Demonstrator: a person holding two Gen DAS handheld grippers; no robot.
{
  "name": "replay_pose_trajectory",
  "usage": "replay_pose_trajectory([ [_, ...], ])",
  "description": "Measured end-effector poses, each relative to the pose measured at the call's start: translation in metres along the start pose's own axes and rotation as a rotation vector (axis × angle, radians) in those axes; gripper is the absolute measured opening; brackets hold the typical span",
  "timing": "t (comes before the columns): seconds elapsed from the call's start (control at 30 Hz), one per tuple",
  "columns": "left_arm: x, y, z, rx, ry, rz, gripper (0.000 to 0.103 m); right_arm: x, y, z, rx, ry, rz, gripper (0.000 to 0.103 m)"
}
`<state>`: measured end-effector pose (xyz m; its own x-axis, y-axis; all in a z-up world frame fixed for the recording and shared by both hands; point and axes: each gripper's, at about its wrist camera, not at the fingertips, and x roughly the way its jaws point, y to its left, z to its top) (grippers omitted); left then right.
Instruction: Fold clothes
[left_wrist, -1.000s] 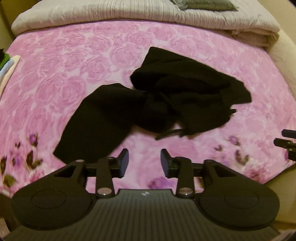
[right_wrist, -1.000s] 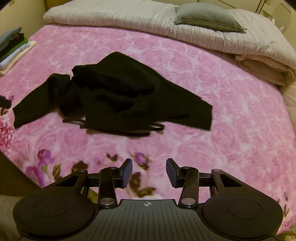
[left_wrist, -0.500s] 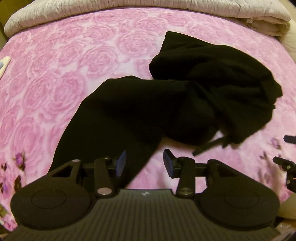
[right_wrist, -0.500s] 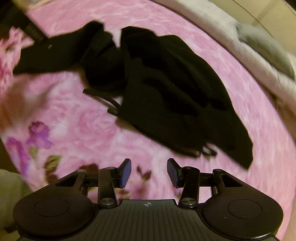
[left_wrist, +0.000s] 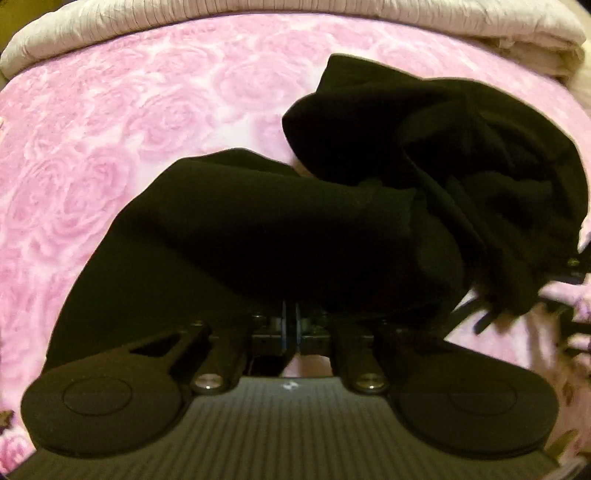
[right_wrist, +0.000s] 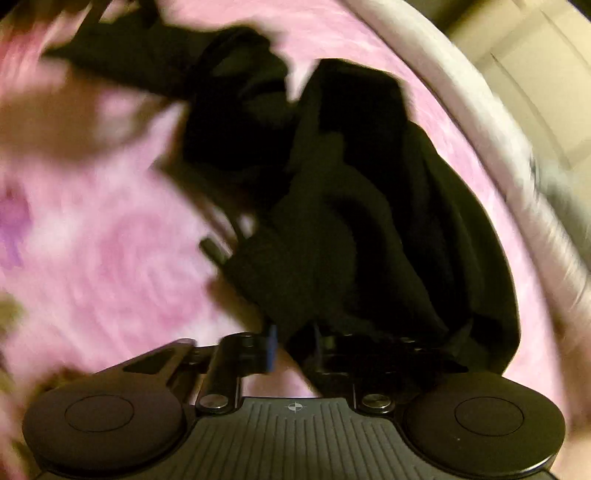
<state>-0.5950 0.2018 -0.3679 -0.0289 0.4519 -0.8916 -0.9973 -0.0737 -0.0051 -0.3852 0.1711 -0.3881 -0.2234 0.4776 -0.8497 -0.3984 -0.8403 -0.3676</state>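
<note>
Garment (left_wrist: 295, 229) is lying crumpled lengthwise across the pink bedspread (left_wrist: 110, 140), hiding its shape; left gripper (left_wrist: 291, 325) and right gripper (right_wrist: 293, 347), jaws just closing, are pinching its near edge; the right view is blurred

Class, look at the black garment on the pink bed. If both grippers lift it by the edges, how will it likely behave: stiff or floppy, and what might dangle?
The black garment lies crumpled in soft folds, so it will probably sag and drape, not hold shape. Its thin straps trail loose and will likely dangle. Bunched layers may unfold unevenly.
</note>
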Motion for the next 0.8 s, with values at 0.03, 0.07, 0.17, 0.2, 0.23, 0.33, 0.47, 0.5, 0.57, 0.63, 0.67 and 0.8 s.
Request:
replay_pose_trajectory([
  [0.03, -0.004, 0.003, 0.002, -0.005, -0.008, 0.002, 0.004, -0.009, -0.013, 0.0, 0.076, -0.012, 0.025, 0.006],
  [0.07, -0.01, 0.007, 0.004, -0.008, -0.017, 0.011, 0.003, -0.018, -0.026, -0.001, 0.162, -0.023, 0.044, 0.005],
  [0.17, -0.038, 0.029, 0.007, -0.037, -0.057, 0.063, 0.003, -0.065, -0.091, -0.011, 0.548, -0.089, 0.131, 0.004],
  [0.2, -0.049, 0.041, 0.007, -0.054, -0.07, 0.085, 0.003, -0.084, -0.116, -0.016, 0.684, -0.124, 0.159, 0.003],
  [0.23, -0.06, 0.052, 0.008, -0.071, -0.082, 0.108, 0.003, -0.103, -0.138, -0.024, 0.795, -0.182, 0.176, 0.001],
  [0.33, -0.092, 0.082, 0.018, -0.086, -0.119, 0.168, 0.003, -0.161, -0.2, -0.046, 1.095, -0.351, 0.207, 0.001],
  [0.47, -0.122, 0.103, 0.029, -0.068, -0.145, 0.222, 0.002, -0.217, -0.253, -0.081, 1.341, -0.499, 0.197, 0.001],
  [0.5, -0.126, 0.104, 0.029, -0.07, -0.146, 0.227, 0.002, -0.224, -0.259, -0.088, 1.368, -0.509, 0.185, 0.001],
  [0.57, -0.134, 0.105, 0.029, -0.072, -0.147, 0.237, 0.002, -0.239, -0.27, -0.102, 1.421, -0.526, 0.158, 0.001],
  [0.63, -0.141, 0.109, 0.029, -0.09, -0.147, 0.242, 0.003, -0.252, -0.277, -0.114, 1.469, -0.536, 0.128, 0.001],
  [0.67, -0.144, 0.112, 0.029, -0.115, -0.146, 0.238, 0.003, -0.257, -0.279, -0.12, 1.491, -0.536, 0.111, 0.001],
  [0.8, -0.164, 0.127, 0.024, -0.204, -0.166, 0.242, 0.003, -0.287, -0.274, -0.13, 1.482, -0.548, 0.07, 0.001],
])
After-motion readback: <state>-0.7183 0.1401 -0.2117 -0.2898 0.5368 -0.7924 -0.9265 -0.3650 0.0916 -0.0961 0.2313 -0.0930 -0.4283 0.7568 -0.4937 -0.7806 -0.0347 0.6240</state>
